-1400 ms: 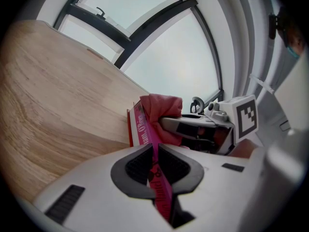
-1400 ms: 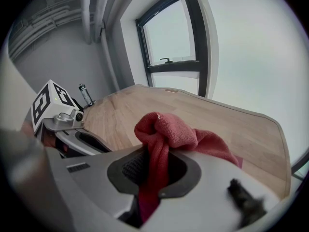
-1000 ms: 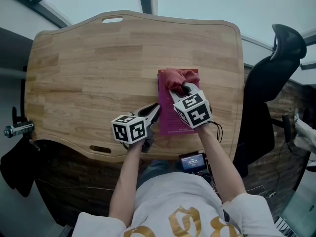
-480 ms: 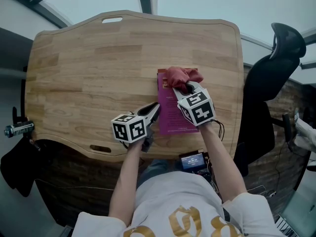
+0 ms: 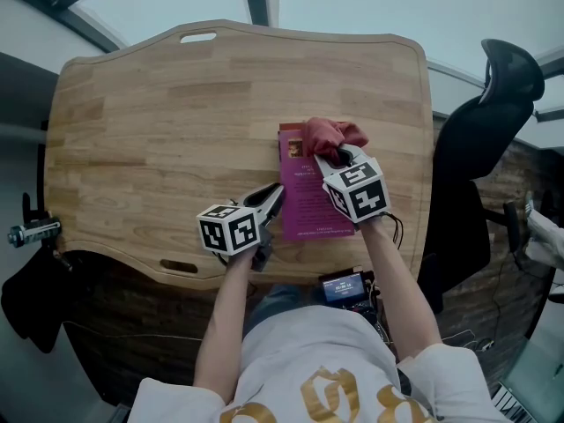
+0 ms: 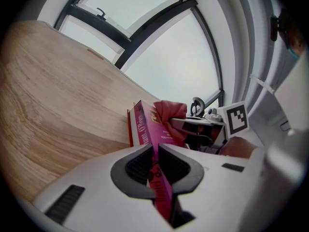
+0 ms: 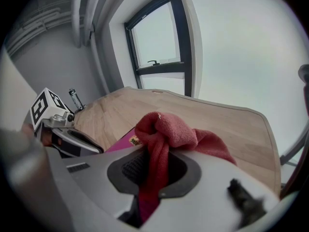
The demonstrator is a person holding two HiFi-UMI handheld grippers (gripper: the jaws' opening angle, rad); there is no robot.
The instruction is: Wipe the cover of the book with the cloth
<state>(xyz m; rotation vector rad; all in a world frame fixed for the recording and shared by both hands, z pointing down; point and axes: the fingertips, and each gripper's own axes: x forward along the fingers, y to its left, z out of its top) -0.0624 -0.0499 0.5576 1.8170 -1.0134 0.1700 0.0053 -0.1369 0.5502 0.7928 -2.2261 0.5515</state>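
Step in hand: wiping, judged under way. The book [image 5: 308, 196] lies flat on the table [image 5: 159, 130], toward its near right edge, magenta cover up.

The left gripper [image 5: 274, 199] has its jaws pressed onto the book's left edge; the left gripper view shows the cover pinched between the dark pads. This reads as a steadying hold.

The right gripper [image 5: 331, 158] pinches the cloth [image 5: 331, 134]. In its own view the red fabric is bunched between closed jaws and spills out ahead of them. The wad rests on the far end of the cover, slightly overhanging the far right corner.

The near part of the cover lies bare, below the wad.

Next move, as a judgement: draw the wad toward the near edge with light downward pressure, left clamp firm so the book does not slide.

Containers: none in view; nothing to report.
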